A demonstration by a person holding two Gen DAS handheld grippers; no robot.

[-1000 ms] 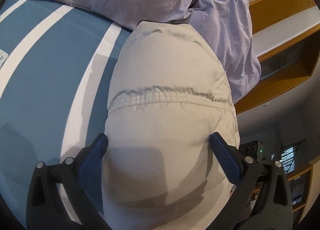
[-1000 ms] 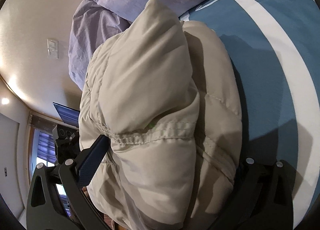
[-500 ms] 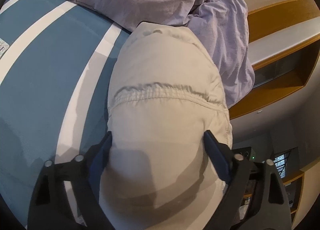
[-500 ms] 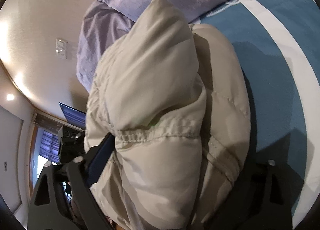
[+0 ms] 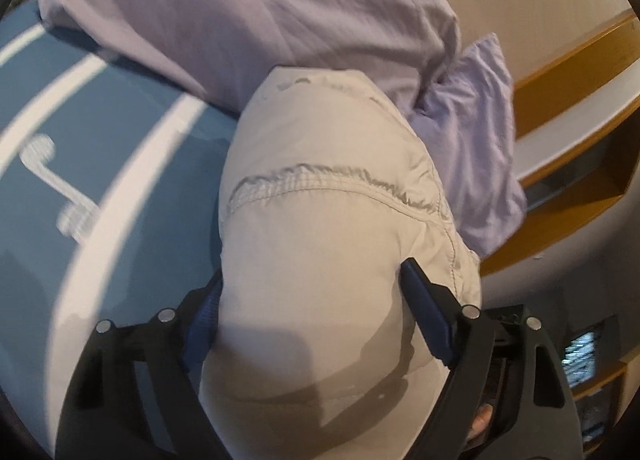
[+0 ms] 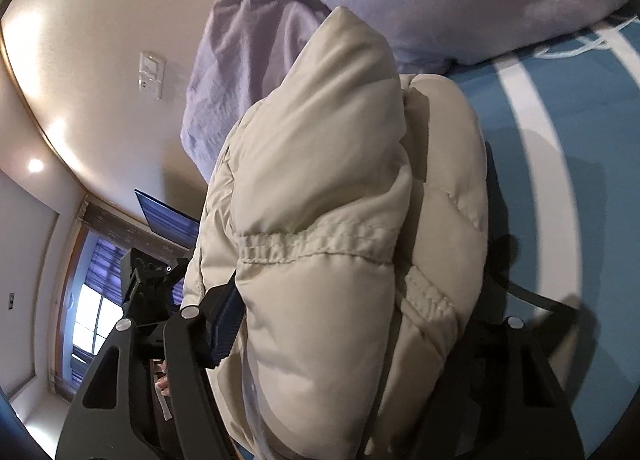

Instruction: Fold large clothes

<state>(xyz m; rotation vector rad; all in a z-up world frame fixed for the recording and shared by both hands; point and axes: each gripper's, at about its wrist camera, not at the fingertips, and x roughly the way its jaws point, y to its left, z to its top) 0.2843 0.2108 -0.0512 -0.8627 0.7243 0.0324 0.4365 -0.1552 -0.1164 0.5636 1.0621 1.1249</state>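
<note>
In the left wrist view, the left hand-held gripper (image 5: 312, 300) has just been closing and its blue pads now press both flanks of the beige puffer jacket (image 5: 320, 188), which bulges out ahead of it as a thick bundle over the blue striped bed (image 5: 120, 140), its far end against the lilac bedding (image 5: 260, 12). In the right wrist view, the right hand-held gripper (image 6: 352, 324) has likewise just been closing on the other end of the same jacket (image 6: 332, 164); one pad presses in, the other is hidden. The jacket looks already folded into stacked layers, so I judge mainly setting it down remains.
</note>
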